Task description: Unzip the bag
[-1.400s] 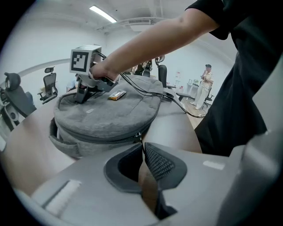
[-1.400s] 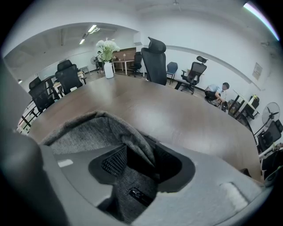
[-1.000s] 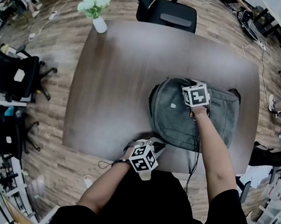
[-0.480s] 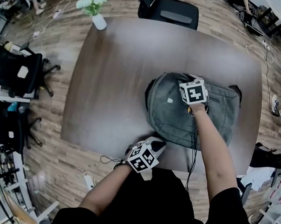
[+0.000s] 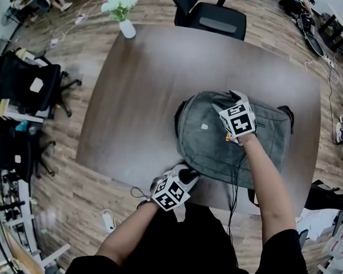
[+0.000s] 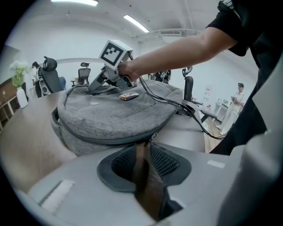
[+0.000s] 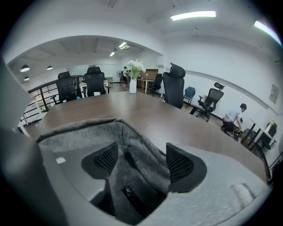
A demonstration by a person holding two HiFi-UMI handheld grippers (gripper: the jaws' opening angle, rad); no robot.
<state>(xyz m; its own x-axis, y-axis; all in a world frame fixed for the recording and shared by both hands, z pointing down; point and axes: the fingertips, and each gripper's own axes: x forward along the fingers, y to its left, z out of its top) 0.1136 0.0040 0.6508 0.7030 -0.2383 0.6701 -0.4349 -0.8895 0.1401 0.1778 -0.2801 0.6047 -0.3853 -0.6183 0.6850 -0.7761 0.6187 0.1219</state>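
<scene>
A grey backpack lies flat on the brown table. My left gripper is at the bag's near edge. In the left gripper view its jaws are opening, with a narrow gap that shows only table. The zip pull sits just past the tips. My right gripper rests on the bag's far top edge. Its jaws are opening wide, and a raised fold of grey bag fabric stands loose between the pads.
A white vase of flowers stands at the table's far left corner. An office chair is behind the far edge and more chairs stand at the left. A black cable trails over the bag from my right gripper.
My right gripper has spread its fingers and tilted on the bag's top. My left gripper has shifted slightly right along the near edge. The bag has barely moved.
</scene>
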